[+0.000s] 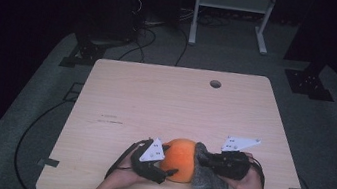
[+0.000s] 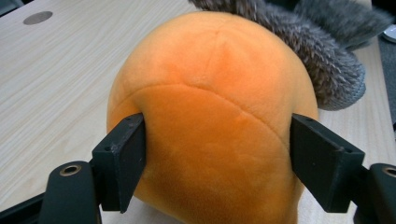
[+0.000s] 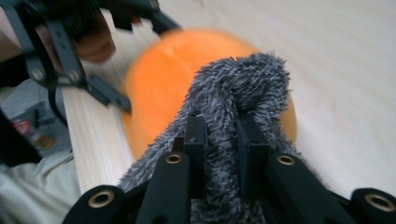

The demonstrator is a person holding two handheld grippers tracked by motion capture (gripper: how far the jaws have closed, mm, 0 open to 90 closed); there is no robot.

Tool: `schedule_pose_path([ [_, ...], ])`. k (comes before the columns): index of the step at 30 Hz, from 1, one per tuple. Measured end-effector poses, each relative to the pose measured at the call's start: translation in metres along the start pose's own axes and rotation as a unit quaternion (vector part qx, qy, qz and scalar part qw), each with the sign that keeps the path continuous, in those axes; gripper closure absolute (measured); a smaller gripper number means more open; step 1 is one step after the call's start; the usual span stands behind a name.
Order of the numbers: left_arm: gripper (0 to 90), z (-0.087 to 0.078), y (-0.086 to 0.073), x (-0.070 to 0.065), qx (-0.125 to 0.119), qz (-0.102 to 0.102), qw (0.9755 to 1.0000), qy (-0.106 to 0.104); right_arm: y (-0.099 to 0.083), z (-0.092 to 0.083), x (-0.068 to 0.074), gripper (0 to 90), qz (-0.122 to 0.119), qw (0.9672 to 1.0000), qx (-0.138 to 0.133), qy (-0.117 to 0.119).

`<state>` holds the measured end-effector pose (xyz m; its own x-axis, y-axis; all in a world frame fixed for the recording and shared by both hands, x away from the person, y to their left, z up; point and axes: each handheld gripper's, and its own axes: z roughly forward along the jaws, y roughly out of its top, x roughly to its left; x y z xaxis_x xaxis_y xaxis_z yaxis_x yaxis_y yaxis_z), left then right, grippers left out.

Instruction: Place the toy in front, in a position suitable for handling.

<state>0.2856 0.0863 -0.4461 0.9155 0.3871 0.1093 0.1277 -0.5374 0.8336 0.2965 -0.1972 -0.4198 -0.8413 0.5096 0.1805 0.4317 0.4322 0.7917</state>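
A round orange plush toy sits near the front edge of the wooden table. My left gripper reaches in from its left. In the left gripper view the gripper has one pad on each side of the plush, both pressing into it. A grey fuzzy cloth lies against the toy's right side. My right gripper is shut on a raised fold of it. The right gripper view shows the gripper pinching that grey cloth in front of the orange plush. The same cloth drapes behind the toy.
The table has a round cable hole near its far edge. Beyond it on the carpet stand a white metal frame, two black stand bases and loose cables. Forearms enter from the bottom edge.
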Motion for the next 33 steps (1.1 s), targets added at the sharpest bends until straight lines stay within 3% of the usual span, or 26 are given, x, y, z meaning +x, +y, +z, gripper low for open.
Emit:
schedule_pose_path([
  [1,23.5,0.0,0.0,0.001,-0.001,-0.003,1.0,-0.001,-0.003,-0.001,-0.003,76.2,0.005,0.9999,0.011,-0.003],
  [3,23.3,-0.001,0.002,0.001,0.0,-0.008,1.0,-0.001,-0.007,-0.006,-0.003,76.2,-0.007,0.9986,0.041,-0.032],
  [5,23.3,0.0,0.003,0.0,-0.001,-0.005,1.0,0.001,-0.006,-0.011,0.0,76.4,-0.008,0.9991,0.027,-0.032],
  [9,23.4,0.003,0.005,-0.004,0.002,0.005,1.0,0.008,0.014,-0.014,0.015,76.4,-0.029,0.9992,-0.026,0.0],
  [12,22.6,0.002,0.004,-0.002,-0.001,-0.001,1.0,-0.001,0.019,-0.003,0.019,76.2,-0.05,0.9986,-0.009,-0.011],
  [13,19.5,0.0,0.003,0.001,-0.007,-0.014,0.9998,-0.013,0.016,0.001,0.017,76.4,-0.048,0.9988,-0.004,-0.009],
  [15,15.0,-0.004,0.002,0.01,-0.038,-0.073,0.9961,-0.033,0.008,0.001,0.01,76.5,-0.032,0.9995,-0.003,-0.002],
  [17,9.2,-0.002,0.002,0.017,-0.031,-0.109,0.993,-0.035,0.004,-0.003,0.006,76.5,-0.024,0.9997,-0.001,-0.001],
  [18,9.2,-0.001,0.001,0.018,-0.024,-0.116,0.9921,-0.042,0.003,-0.005,0.005,76.5,-0.024,0.9997,0.0,-0.003],
  [22,22.2,0.0,0.002,0.014,-0.021,-0.102,0.994,-0.033,-0.003,-0.012,-0.003,76.4,-0.027,0.999,0.03,-0.018],
  [24,25.2,-0.001,0.005,0.011,-0.017,-0.094,0.9952,-0.023,-0.005,-0.017,-0.006,76.7,-0.019,0.9991,0.03,-0.023],
  [28,25.9,0.001,0.016,0.0,-0.016,-0.06,0.998,-0.006,0.012,-0.021,0.014,76.5,-0.041,0.9991,-0.012,0.002],
  [30,26.9,0.002,0.021,-0.006,-0.012,-0.036,0.9993,0.001,0.021,-0.017,0.025,76.0,-0.064,0.9978,-0.016,0.0],
  [33,26.1,0.0,0.021,-0.006,-0.014,-0.032,0.9994,-0.006,0.021,-0.011,0.026,76.2,-0.068,0.9976,-0.004,-0.009],
])
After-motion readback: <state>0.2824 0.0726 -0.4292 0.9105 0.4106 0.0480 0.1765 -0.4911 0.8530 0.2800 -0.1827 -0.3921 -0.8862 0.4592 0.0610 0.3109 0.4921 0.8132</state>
